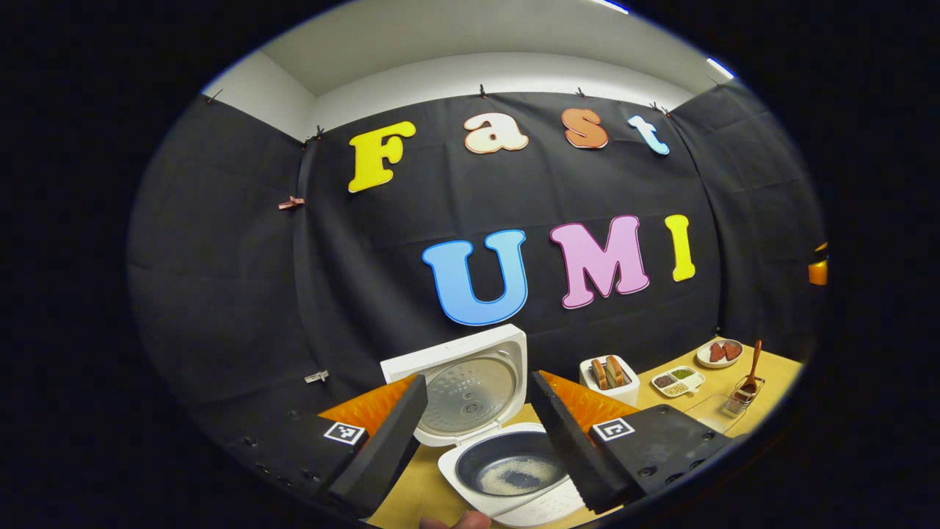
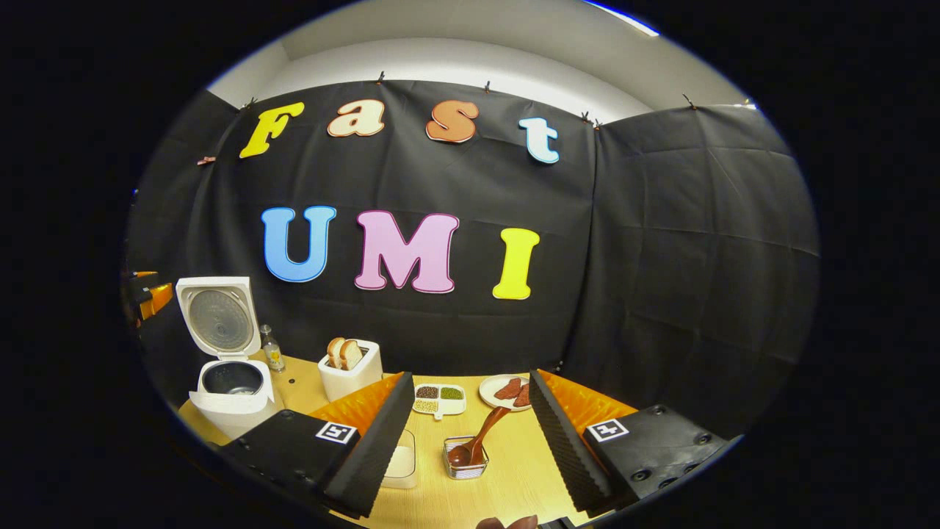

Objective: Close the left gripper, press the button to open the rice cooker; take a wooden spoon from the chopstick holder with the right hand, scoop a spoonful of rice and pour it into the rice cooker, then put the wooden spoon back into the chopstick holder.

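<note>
Already the rice cooker (image 1: 507, 448) stands open on the table (image 2: 514, 470), lid up, a thin patch of rice at the bottom of its dark pot. Wooden spoon (image 2: 479, 439) sits bowl-down in the chopstick holder (image 2: 465, 457), handle leaning up and to the right. By that, the task looks done or nearly so; what remains is to back off cleanly.

Left tongs (image 1: 477, 433) are released, spread either side of the cooker, touching nothing. Right tongs (image 2: 470, 433) are likewise released, straddling the holder without contact.

Best practice, I judge: lift the right tongs straight up and back, so the tilted handle is not clipped.

Rice container (image 2: 400, 463) lies just beside the left finger; toaster (image 2: 351, 375), sectioned dish (image 2: 439, 398) and plate (image 2: 507, 391) stand farther back. Table's near edge is close under both tongs.
</note>
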`<state>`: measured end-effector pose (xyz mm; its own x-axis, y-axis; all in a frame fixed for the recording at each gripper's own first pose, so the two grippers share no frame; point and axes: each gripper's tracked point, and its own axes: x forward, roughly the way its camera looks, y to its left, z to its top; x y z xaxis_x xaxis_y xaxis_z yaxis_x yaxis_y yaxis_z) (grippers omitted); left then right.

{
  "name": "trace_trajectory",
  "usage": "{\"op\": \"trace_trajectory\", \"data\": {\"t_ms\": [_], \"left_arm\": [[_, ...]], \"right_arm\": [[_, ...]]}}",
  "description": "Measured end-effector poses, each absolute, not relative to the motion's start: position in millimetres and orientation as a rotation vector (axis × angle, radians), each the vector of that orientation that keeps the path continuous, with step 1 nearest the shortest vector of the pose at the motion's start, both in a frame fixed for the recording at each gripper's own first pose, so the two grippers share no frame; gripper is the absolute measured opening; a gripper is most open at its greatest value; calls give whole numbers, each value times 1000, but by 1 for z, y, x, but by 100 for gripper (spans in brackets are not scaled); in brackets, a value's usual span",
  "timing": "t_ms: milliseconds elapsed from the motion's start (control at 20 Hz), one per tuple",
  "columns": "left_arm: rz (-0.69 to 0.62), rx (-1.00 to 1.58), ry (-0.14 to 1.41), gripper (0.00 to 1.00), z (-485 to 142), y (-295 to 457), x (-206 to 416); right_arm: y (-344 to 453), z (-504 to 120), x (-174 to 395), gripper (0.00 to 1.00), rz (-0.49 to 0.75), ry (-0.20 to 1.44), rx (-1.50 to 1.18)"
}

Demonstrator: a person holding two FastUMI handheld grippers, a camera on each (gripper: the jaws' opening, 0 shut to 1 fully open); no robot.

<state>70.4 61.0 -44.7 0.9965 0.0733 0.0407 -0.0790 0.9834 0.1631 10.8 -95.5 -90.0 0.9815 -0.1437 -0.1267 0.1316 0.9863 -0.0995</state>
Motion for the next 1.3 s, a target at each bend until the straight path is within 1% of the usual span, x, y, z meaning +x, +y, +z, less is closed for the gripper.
{"op": "trace_trajectory", "data": {"t_ms": [250,600,800,950,1100,1150,1300], "left_arm": [[128,116,-42,96,-49,38,50],[177,94,-25,97,-64,18,36],[218,114,3,97,-74,13,33],[257,113,28,97,-80,8,30],[301,134,52,97,-88,4,25],[318,140,62,97,-91,2,23],[359,134,98,97,-104,-7,16]], "right_arm": [[-104,-111,23,98,-72,177,-44],[-138,-157,42,98,-37,265,8],[-157,-200,59,98,2,345,49],[-168,-240,79,98,47,413,129],[-175,-288,101,98,79,515,209],[-177,-302,109,96,85,541,232],[-179,-333,133,95,106,581,286]]}}
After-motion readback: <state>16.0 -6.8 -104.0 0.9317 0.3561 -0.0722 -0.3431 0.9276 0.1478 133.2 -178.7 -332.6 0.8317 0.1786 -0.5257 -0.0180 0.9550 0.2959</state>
